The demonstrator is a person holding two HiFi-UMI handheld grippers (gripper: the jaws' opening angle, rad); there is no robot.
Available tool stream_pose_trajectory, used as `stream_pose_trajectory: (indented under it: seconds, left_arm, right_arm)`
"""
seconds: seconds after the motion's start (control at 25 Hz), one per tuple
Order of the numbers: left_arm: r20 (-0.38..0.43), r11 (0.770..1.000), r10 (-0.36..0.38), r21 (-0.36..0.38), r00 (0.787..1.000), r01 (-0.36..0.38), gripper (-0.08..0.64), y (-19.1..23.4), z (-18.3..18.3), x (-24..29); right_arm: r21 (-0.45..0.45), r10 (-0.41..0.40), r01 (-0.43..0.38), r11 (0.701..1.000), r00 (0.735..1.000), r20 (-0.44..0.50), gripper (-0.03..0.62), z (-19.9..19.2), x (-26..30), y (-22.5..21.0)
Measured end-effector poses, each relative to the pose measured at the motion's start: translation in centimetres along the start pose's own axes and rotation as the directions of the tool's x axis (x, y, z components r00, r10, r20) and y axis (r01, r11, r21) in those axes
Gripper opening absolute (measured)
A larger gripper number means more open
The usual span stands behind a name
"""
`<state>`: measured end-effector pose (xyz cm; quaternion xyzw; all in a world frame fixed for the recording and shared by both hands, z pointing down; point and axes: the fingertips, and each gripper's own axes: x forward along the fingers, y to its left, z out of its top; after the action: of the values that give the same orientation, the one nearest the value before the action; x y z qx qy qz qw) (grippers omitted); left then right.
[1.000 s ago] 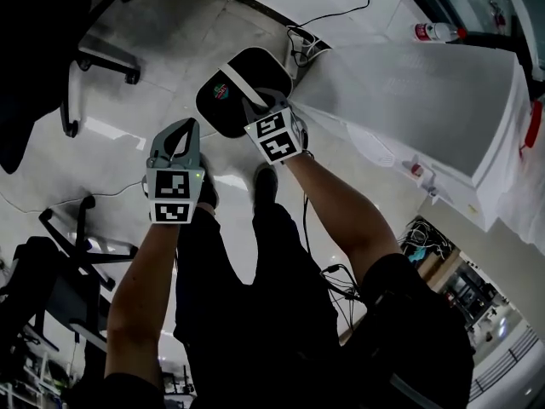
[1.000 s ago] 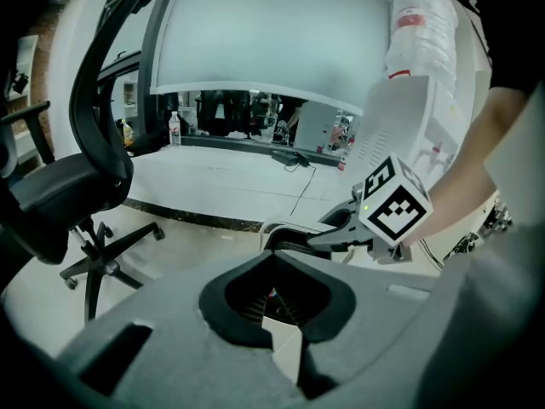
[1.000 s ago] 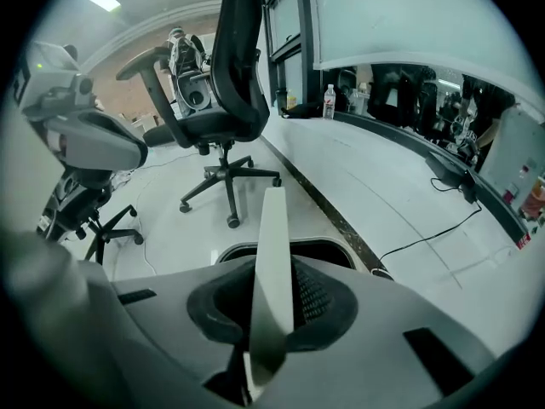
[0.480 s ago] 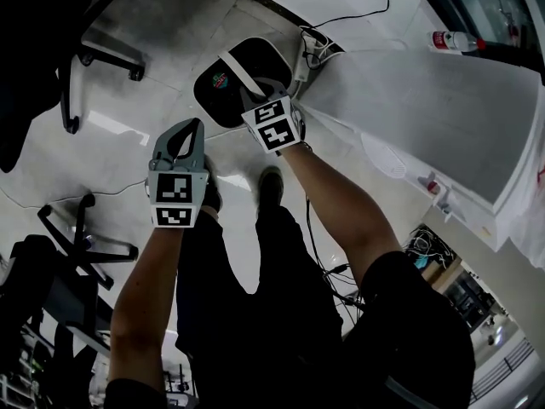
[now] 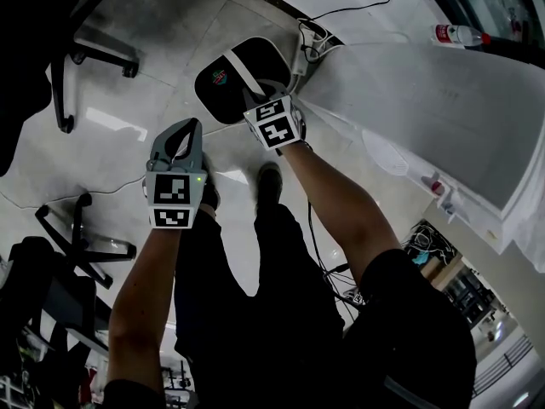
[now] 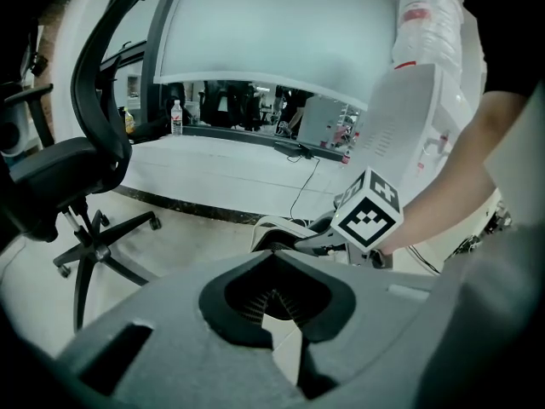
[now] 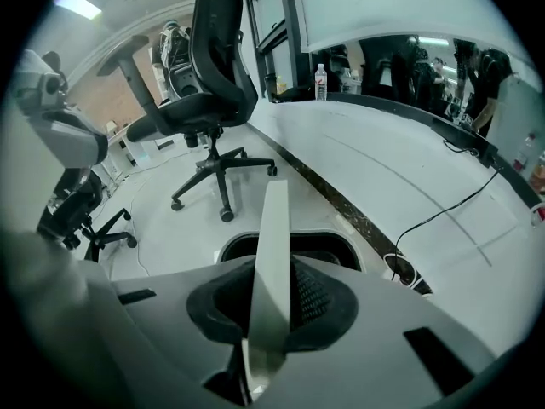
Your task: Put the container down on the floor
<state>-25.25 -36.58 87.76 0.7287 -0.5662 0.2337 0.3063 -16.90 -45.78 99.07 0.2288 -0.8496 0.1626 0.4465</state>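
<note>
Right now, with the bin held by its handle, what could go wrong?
1. The right gripper holds the container only by its thin handle, so it might swing or tip while being lowered.
2. What looks like a power strip with cables lies on the floor right beside it; the container could land on them.
3. The person's shoe is close by and could get bumped.

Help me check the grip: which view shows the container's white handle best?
The right gripper view: the handle runs between the right gripper's clamped jaws. The head view shows it above the container, partly behind that gripper. The left gripper view doesn't show it clearly.
</note>
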Motion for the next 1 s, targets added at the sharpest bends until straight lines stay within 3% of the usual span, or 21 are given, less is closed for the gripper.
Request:
stream_pose_trajectory:
  seconds: [0.24,0.6,0.76,1.0]
  left_arm:
    - [-0.009,1.000,0.005,-0.016,1.000,-0.005,0.011,-0.3,-0.3,0.0]
    - [-0.006,0.999,0.007,-0.035,1.000,-0.007,0.011,-0.6,-0.6,-0.4]
    - [-0.017,0.999,0.015,-0.048,1.000,-0.016,0.011,-0.8,-1.0,-1.0]
    - [-0.012,0.995,0.046,-0.089,0.999,-0.047,0.011,-1.2,-0.2,-2.3]
  right_arm:
    - [-0.074,-0.006,0.001,0.997,0.998,-0.063,0.060,-0.2,0.3,0.4]
    - [-0.072,-0.034,0.029,0.997,0.996,-0.078,0.063,-0.7,0.3,-0.3]
    - [-0.070,-0.036,0.030,0.997,0.995,-0.089,0.126,-1.1,-0.1,-0.4]
    - [-0.066,-0.035,0.029,0.997,0.996,-0.086,0.170,-1.4,-1.8,-0.4]
